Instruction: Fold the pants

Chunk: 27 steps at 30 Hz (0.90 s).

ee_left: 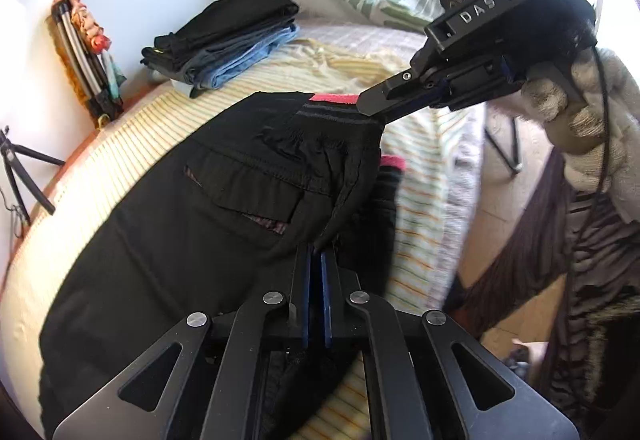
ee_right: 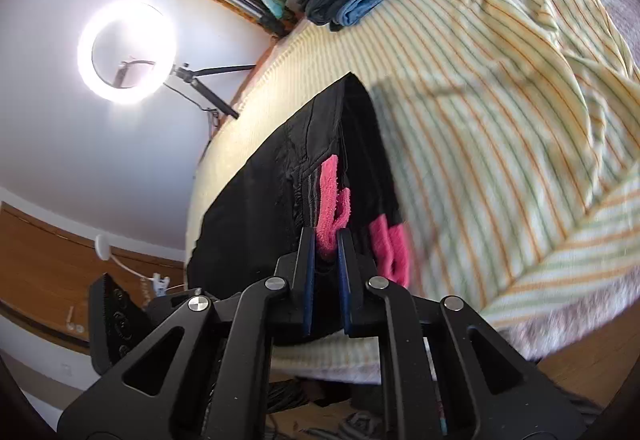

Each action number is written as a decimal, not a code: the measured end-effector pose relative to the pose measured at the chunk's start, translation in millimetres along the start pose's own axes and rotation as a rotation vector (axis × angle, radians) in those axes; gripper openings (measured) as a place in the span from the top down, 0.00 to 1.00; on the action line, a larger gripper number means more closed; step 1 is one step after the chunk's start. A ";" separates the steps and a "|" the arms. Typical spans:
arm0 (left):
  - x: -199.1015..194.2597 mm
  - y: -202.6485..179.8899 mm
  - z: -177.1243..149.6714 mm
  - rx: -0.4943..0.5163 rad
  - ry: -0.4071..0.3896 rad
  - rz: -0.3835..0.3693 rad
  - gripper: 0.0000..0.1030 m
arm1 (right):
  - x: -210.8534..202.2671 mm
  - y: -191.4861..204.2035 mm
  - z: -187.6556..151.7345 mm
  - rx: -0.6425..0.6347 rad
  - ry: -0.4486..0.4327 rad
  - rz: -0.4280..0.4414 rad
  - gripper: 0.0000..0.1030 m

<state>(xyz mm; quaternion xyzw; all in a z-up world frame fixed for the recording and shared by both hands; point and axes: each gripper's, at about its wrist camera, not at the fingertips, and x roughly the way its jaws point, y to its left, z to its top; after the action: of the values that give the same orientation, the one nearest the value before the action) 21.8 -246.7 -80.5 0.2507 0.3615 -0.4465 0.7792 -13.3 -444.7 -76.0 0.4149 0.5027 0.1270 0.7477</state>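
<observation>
Black pants (ee_left: 168, 240) lie spread on the striped bed sheet (ee_right: 460, 112), and we've got them at two spots: our left tongs (ee_left: 318, 250) are clenched on a fold of dark cloth near the pocket, our right tongs (ee_right: 326, 240) are pinching the pink waistband (ee_right: 330, 196). By our reading we're at the start of a fold. Next we need both grips lifting together and carrying the cloth across evenly, well short of the folded clothes stack (ee_left: 224, 40).

Raised letters "DAS" on the right gripper (ee_left: 370, 106) body, further characters beyond perhaps unreadable
</observation>
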 end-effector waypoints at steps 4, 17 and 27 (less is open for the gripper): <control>-10.8 -9.0 -9.0 0.010 0.003 -0.040 0.97 | -10.3 2.0 -14.9 -0.010 0.028 0.008 0.90; -47.9 13.8 -16.3 -0.221 -0.048 -0.091 0.86 | 23.6 5.9 -21.9 -0.184 0.154 -0.231 0.89; -155.3 143.6 -140.1 -0.725 -0.077 0.353 0.61 | 23.8 44.7 -11.4 -0.418 0.156 -0.392 0.84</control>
<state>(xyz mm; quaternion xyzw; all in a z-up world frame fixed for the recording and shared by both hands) 47.4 1.5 -34.4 0.0011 0.4173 -0.1584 0.8948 -1.9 -396.7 -59.7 0.1362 0.5921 0.1125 0.7863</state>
